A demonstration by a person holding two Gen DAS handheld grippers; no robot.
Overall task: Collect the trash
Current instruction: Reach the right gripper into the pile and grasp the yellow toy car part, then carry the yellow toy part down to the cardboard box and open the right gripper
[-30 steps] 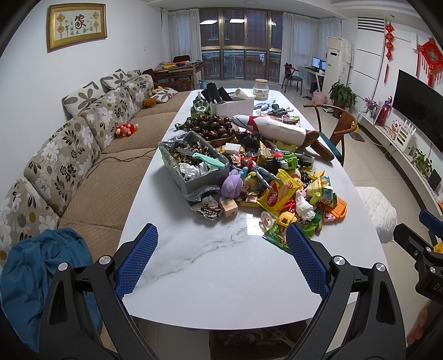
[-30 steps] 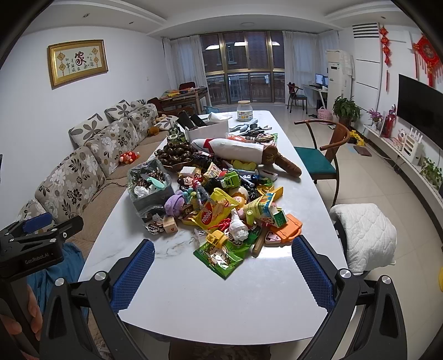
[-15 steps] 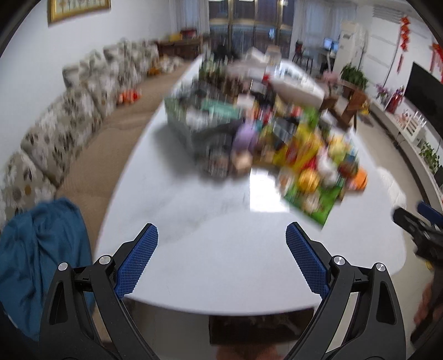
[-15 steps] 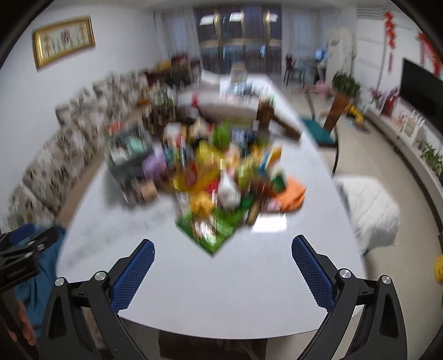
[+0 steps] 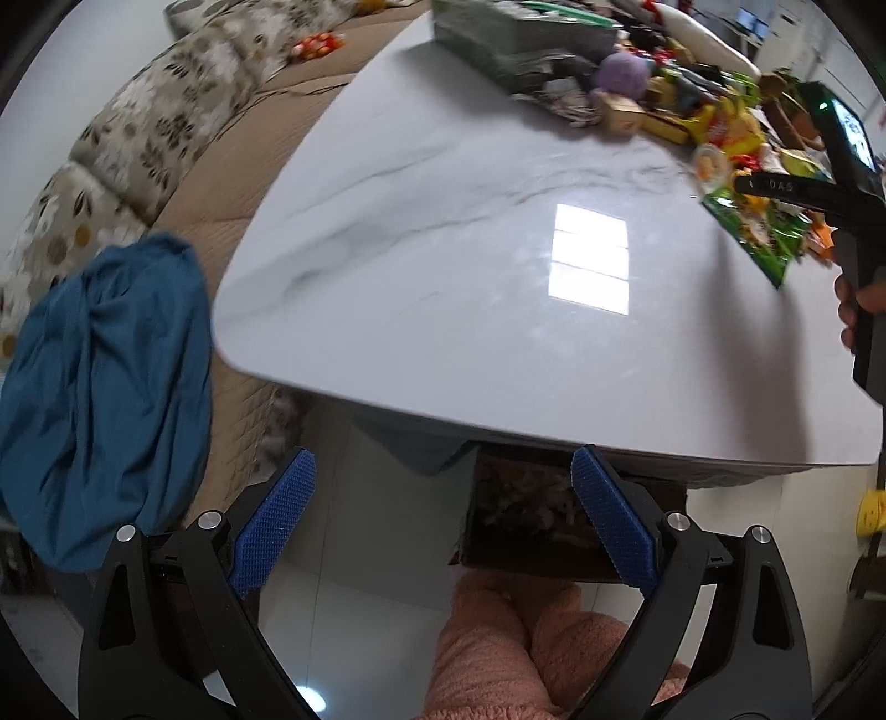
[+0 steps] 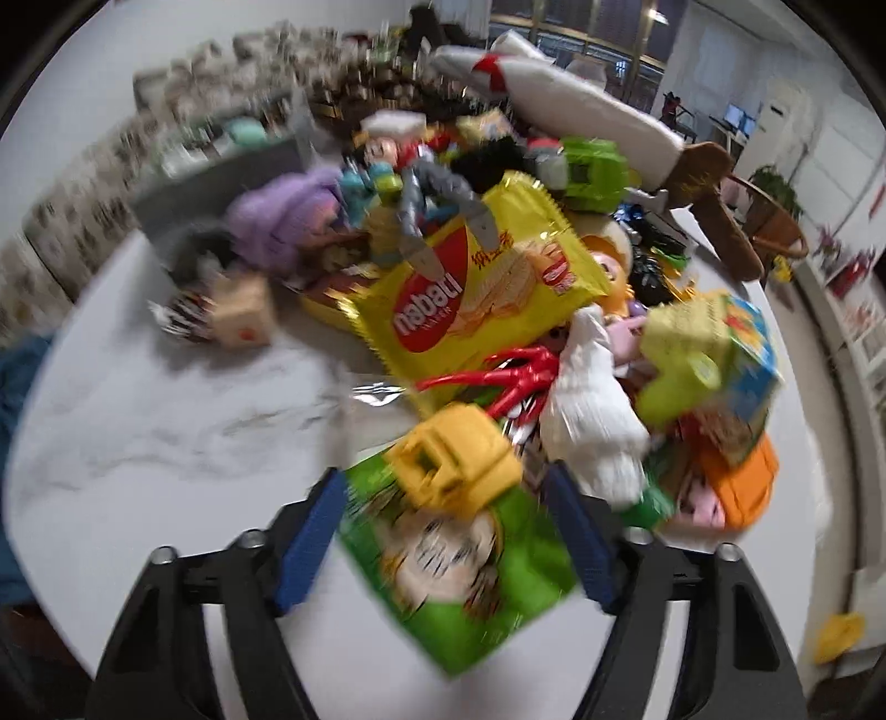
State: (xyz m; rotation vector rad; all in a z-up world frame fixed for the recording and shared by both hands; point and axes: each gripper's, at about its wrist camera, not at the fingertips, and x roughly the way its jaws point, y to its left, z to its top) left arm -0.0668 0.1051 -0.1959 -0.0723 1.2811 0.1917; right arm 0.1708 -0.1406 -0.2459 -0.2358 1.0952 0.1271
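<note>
A green snack wrapper point(image 6: 459, 559) lies at the near edge of a pile of toys and wrappers on the white marble table point(image 6: 166, 432). My right gripper point(image 6: 448, 537) is open, its blue pads on either side of the wrapper, low over it. A yellow toy block point(image 6: 454, 462) rests on the wrapper's far end. A yellow Nabati wrapper point(image 6: 476, 293) lies behind. My left gripper point(image 5: 443, 526) is open and empty, below the table's near edge, over the floor. The green wrapper point(image 5: 758, 232) and the right gripper's body point(image 5: 847, 183) show at the left wrist view's right.
A dark box of scraps point(image 5: 531, 515) stands under the table edge. A blue cloth point(image 5: 105, 387) lies on the sofa point(image 5: 183, 144) at left. A grey bin point(image 5: 520, 33) and purple plush point(image 6: 282, 221) sit in the pile. A pink slipper point(image 5: 498, 637) is below.
My right gripper moved forward and down to the green wrapper. My left gripper dropped and tilted down below the table's near edge. Both stay open.
</note>
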